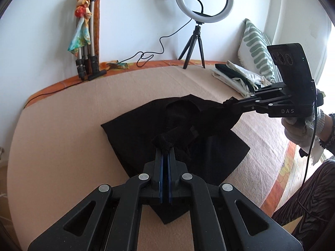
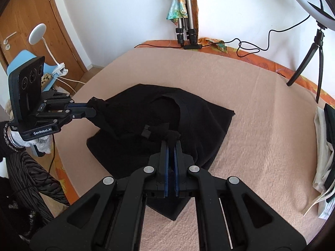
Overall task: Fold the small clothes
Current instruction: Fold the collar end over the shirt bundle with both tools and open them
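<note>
1. The black garment (image 1: 134, 129) is a soft, matte, fleecy knit. It lies mostly flat in the middle of the bed (image 1: 62, 125), with a ribbed oval neck opening showing near its centre.
2. The left claw (image 1: 165, 144) is clamped tight on a bunched edge of the garment; its two blue-lined fingers (image 1: 160, 167) stand almost together, with cloth pinched at the tips.
3. The right claw (image 2: 172, 138) is likewise pressed shut on another bunched edge of the garment, lifting a fold above the flat part.
4. In the left wrist view the right claw (image 1: 229, 102) reaches in from the right of the garment, held by a hand (image 1: 297, 129) in a pale glove.
5. In the right wrist view the left claw (image 2: 95, 106) comes in from the left of the garment.
6. The bed is covered by a peach, nubbly blanket (image 2: 251, 146); an orange patterned sheet (image 2: 261, 62) shows along its far edge.
7. Beyond the garment, a ring light (image 1: 204, 1) stands on a small black tripod by the white wall (image 1: 129, 16).
8. Left of the ring light, a folded metal stand (image 1: 88, 48) leans on the wall, draped with a colourful scarf.
9. Right of the garment lie a pile of folded clothes (image 1: 236, 77) and a green-and-white patterned pillow (image 1: 255, 50).
10. A wooden door (image 2: 31, 21) shows far to the left of the garment.
</note>
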`<state>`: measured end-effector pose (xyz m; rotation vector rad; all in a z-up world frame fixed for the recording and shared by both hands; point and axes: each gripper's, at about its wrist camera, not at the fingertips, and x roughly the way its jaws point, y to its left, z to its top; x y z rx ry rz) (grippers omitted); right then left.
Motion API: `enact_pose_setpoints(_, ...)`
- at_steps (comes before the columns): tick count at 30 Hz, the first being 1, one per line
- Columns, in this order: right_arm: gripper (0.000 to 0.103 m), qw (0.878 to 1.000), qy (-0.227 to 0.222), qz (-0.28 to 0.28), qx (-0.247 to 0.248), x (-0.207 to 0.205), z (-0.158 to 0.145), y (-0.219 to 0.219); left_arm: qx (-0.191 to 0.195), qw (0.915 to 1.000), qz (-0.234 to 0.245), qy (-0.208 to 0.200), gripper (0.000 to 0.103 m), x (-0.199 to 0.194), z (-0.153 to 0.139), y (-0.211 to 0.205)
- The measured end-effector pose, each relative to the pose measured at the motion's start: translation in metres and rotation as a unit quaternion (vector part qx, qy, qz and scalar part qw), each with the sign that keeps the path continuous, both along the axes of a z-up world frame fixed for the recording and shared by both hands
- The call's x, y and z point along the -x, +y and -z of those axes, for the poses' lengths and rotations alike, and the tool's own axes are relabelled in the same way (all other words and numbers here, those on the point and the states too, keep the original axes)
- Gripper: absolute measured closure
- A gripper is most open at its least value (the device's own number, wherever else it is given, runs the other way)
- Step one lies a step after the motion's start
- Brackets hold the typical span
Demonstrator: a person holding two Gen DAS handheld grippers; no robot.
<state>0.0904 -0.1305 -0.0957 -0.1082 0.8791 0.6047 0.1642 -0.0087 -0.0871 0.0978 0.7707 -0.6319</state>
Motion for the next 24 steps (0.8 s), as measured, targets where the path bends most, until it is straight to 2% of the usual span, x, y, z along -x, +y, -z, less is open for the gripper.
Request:
enact_pose_setpoints(7,0.098,0.999,-0.025,0.016,0.014,0.022,0.011,-0.024,-0.03,0.9993,0.005,-0.023,0.101,0.021,0.01,0.014)
enact_pose_setpoints(11,0.097,1.0,-0.022,0.007,0.02,0.038,0.015,-0.029,-0.044,0.9987,0.024,-0.007,0.1,0.035,0.017,0.021)
enact_pose_setpoints(14,0.085,0.999,-0.017,-0.008,0.04,0.054,0.019,-0.031,-0.084,0.9952,0.05,-0.01,0.098,0.052,0.022,0.022)
enact_pose_setpoints(17,0.079,0.999,-0.012,-0.021,0.044,0.07,0.017,-0.038,-0.101,0.9931,0.06,-0.009,0.098,0.063,0.02,0.03)
enact_pose_setpoints(19,0.075,0.999,-0.012,-0.011,0.035,0.076,0.013,-0.046,-0.094,0.9945,0.046,-0.007,0.098,0.062,0.016,0.038)
enact_pose_setpoints(20,0.065,1.0,-0.006,0.004,0.021,0.075,0.011,-0.052,-0.086,0.9955,0.039,-0.009,0.098,0.061,0.012,0.04)
enact_pose_setpoints(21,0.058,1.0,0.007,0.025,0.001,0.071,0.011,-0.058,-0.074,0.9967,0.033,-0.011,0.094,0.058,0.007,0.041)
enact_pose_setpoints(22,0.057,0.999,0.022,0.045,-0.021,0.066,0.012,-0.063,-0.061,0.9977,0.027,-0.008,0.089,0.055,0.004,0.041)
enact_pose_setpoints(23,0.057,0.997,0.036,0.065,-0.033,0.061,0.015,-0.067,-0.046,0.9988,0.018,-0.002,0.079,0.05,0.002,0.04)
enact_pose_setpoints(24,0.057,0.994,0.054,0.086,-0.049,0.055,0.021,-0.071,-0.035,0.9993,0.012,0.002,0.077,0.047,0.001,0.038)
